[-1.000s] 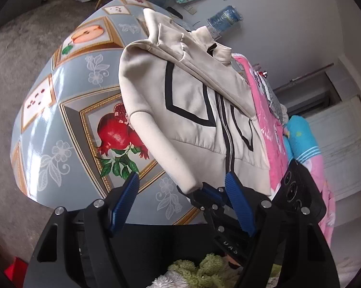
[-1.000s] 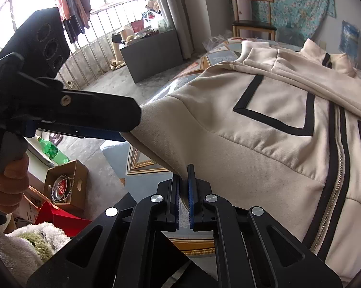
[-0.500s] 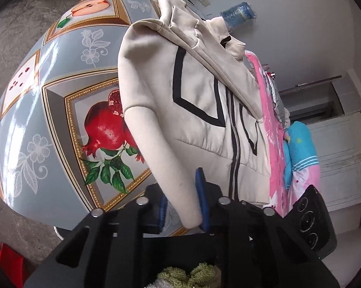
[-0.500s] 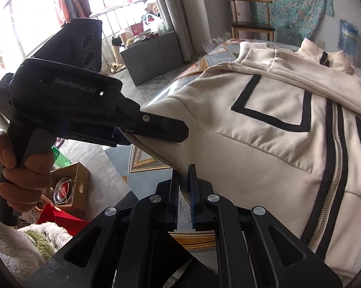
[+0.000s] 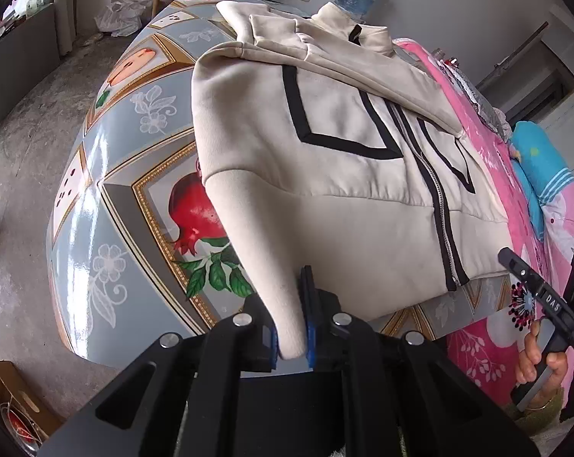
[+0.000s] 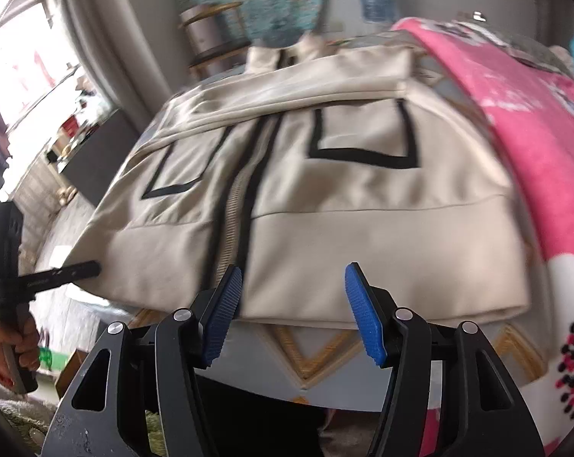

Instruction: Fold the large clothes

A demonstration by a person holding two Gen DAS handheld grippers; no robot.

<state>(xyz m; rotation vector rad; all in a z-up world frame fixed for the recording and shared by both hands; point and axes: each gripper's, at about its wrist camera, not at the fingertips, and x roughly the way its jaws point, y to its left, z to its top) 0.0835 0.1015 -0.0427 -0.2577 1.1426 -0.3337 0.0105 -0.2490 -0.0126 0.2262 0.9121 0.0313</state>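
one cream zip jacket [image 5: 348, 175] with black stripes lies front-up across the desk [image 5: 108, 175], its hem at the near edge and its collar toward the far side, with one sleeve [image 5: 260, 251] drawn off the body and down to you. judge it as soft, thick fleece: light enough for one hand, limp, not fragile, and grippy rather than slick, so it should drape and sag wherever it is unsupported. the cuff and the ribbed hem corners look like the firmest places to take hold, since a pinch in the middle of a panel would likely just bunch the cloth. your left hand-held gripper [image 5: 291, 337] has just been closing and its blue pads are pinching the cuff end of that sleeve. your right hand-held gripper [image 6: 292, 314] has just been opening; its pads are spread with nothing between them, hovering just short of the hem beside the zip. the left wrist view shows the pinch on the sleeve, the pomegranate print on the desk cloth, and your right hand [image 5: 538, 358] off near the pink blanket [image 5: 489, 342]. the right wrist view, somewhat blurred, shows instead the whole hem line, both chest panels and your left hand [image 6: 16, 342] low at the side, but it hides the held cuff.
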